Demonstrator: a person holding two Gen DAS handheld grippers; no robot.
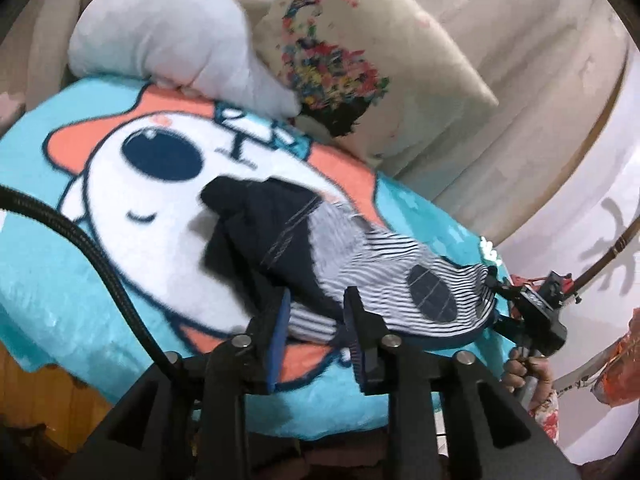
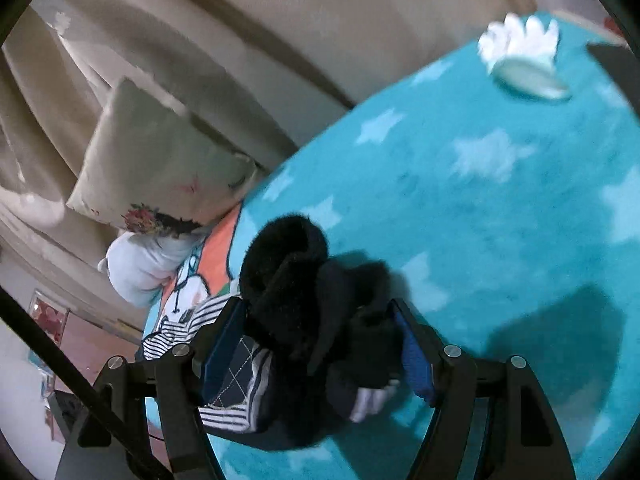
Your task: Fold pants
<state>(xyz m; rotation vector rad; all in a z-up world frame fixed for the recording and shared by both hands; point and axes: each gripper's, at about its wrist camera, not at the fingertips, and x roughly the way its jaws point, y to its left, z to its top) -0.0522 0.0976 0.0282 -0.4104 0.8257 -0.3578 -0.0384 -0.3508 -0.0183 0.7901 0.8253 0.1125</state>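
Pants (image 1: pixel 320 256) bunched on blanket (image 1: pixel 60 280) | pillows (image 1: pixel 180 36) behind | both tongs (image 1: pixel 316 332) (image 2: pixel 320 344) seemingly loose, ungripped.

Soft indoor light is falling evenly over my turquoise blanket (image 2: pixel 500 208), and my right gripper (image 2: pixel 320 344) is casting a dark shadow onto it at lower right. Motion blur is smearing the patterned cushion (image 1: pixel 360 60) and the striped pants (image 1: pixel 360 264). The fisheye is bending everything towards black corners.
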